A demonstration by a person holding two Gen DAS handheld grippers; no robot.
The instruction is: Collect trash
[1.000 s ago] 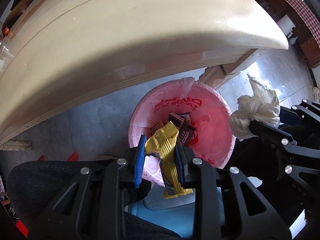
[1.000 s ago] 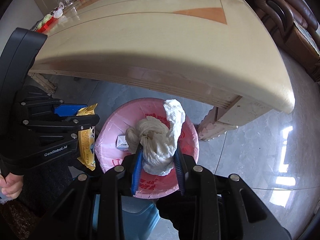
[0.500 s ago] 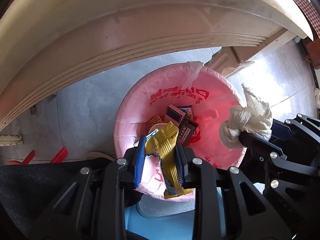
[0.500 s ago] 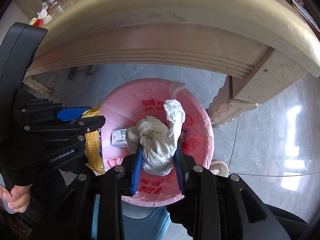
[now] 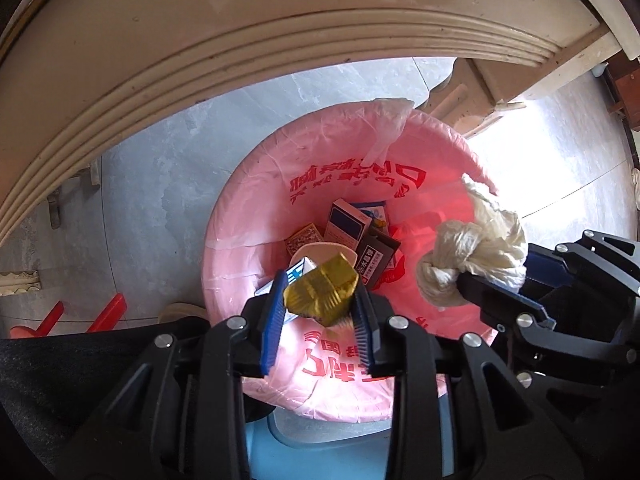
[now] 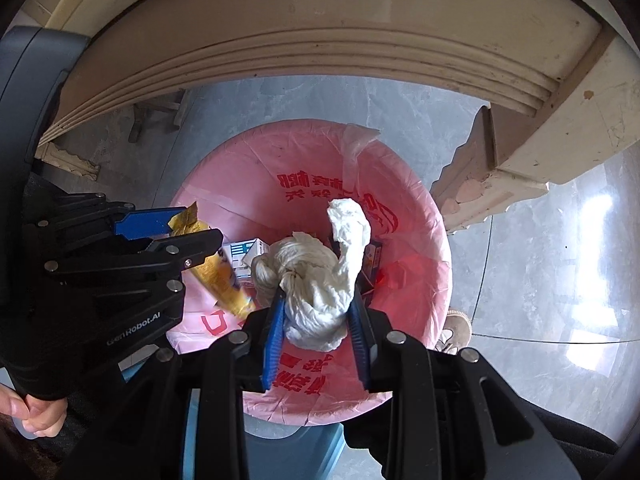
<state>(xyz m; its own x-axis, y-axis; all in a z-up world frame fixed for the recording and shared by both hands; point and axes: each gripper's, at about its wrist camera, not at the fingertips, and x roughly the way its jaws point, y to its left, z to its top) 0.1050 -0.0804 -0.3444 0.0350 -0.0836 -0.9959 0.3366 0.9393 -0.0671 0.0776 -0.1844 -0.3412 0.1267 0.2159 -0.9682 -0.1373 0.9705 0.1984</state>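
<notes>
A bin lined with a pink bag (image 5: 248,200) (image 6: 416,232) stands on the floor under the table edge, with several small boxes (image 5: 346,226) in its bottom. My left gripper (image 5: 320,304) (image 6: 176,232) hangs over the bin's near side. Its jaws are opening, and a crumpled yellow wrapper (image 5: 322,292) (image 6: 218,276) still sits between the pads, touching both and tilted. My right gripper (image 6: 316,304) (image 5: 492,284) is shut on a wad of white tissue (image 6: 316,280) (image 5: 476,256), held over the bin's mouth.
The cream table's moulded edge (image 5: 280,52) arches close overhead, and its carved leg (image 6: 492,160) stands right of the bin. Red plastic pieces (image 5: 108,312) lie on the grey floor at left. A hand (image 6: 36,420) grips the left tool. A blue base (image 5: 320,460) shows below the bin.
Both grippers have sunk towards the bin, which now looms larger, and the tabletop has passed out of view. The yellow wrapper has tipped over between the left jaws. The tissue stays gripped.
</notes>
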